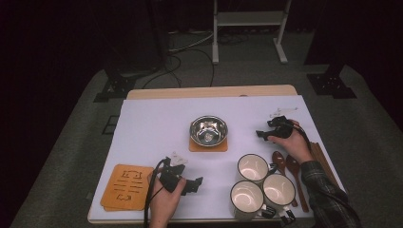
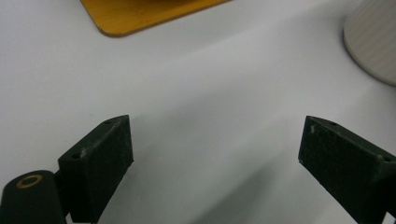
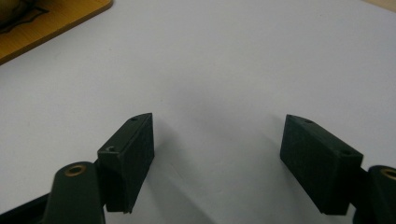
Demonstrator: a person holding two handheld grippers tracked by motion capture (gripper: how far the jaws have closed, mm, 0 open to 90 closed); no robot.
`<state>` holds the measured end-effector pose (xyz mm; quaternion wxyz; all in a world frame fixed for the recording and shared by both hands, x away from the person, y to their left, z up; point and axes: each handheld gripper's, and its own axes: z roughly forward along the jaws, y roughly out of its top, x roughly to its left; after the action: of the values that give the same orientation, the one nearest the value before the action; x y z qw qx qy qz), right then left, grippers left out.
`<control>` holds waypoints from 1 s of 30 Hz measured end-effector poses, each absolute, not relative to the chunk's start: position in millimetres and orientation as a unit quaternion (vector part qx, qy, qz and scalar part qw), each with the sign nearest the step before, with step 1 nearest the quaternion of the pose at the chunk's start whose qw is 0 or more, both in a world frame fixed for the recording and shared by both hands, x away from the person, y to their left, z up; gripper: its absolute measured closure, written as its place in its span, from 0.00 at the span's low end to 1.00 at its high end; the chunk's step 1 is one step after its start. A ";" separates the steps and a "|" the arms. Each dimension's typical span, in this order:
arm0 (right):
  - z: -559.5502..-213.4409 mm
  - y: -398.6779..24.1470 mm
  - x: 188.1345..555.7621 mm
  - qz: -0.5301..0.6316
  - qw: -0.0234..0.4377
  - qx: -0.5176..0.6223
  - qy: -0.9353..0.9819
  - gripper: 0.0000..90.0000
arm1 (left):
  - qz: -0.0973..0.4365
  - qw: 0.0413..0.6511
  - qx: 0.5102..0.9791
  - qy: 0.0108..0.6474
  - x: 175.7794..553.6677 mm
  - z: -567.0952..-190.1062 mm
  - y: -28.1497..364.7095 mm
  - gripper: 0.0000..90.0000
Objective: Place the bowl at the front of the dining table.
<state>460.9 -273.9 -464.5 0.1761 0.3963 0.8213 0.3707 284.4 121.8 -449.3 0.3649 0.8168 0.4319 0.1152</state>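
My left gripper (image 1: 196, 185) lies low over the white table cover near the front, its jaws pointing right toward three white mugs (image 1: 253, 167). In the left gripper view the left gripper (image 2: 215, 135) is open with bare cover between its jaws, a mug's side (image 2: 373, 42) at the upper right. My right gripper (image 1: 264, 129) rests at the right of the table, pointing left toward a steel bowl (image 1: 208, 130) on an orange coaster (image 1: 208, 145). In its own view the right gripper (image 3: 219, 126) is open and holds nothing, with that coaster's corner (image 3: 46, 21) ahead.
A stack of orange coasters (image 1: 127, 186) lies at the front left, and its corner (image 2: 140, 14) is in the left gripper view. Wooden spoons (image 1: 294, 171) and dark sticks (image 1: 322, 159) lie right of the mugs. Bare cover (image 1: 157, 128) spans the middle and back.
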 end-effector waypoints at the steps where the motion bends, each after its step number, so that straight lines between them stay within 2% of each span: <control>1: -464.5 -273.9 461.0 0.371 0.175 0.397 0.821 0.27 | 0.114 0.365 0.816 0.433 283.0 -450.1 121.4 0.10; 10: -464.3 -274.1 461.3 0.370 0.174 0.398 0.821 0.27 | 0.121 0.368 0.824 0.413 272.3 -456.6 117.9 0.08; 18: -464.3 -274.1 461.4 0.370 0.173 0.398 0.821 0.27 | 0.151 0.377 0.830 0.384 263.9 -464.0 117.0 0.05; 30: -464.3 -274.5 461.7 0.371 0.171 0.397 0.822 0.26 | 0.150 0.357 0.859 0.335 263.3 -465.3 115.4 0.00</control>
<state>461.7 -274.5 -464.3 0.1705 0.3972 0.8221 0.3706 263.3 115.4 -465.3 0.3573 0.8588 0.3352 0.1498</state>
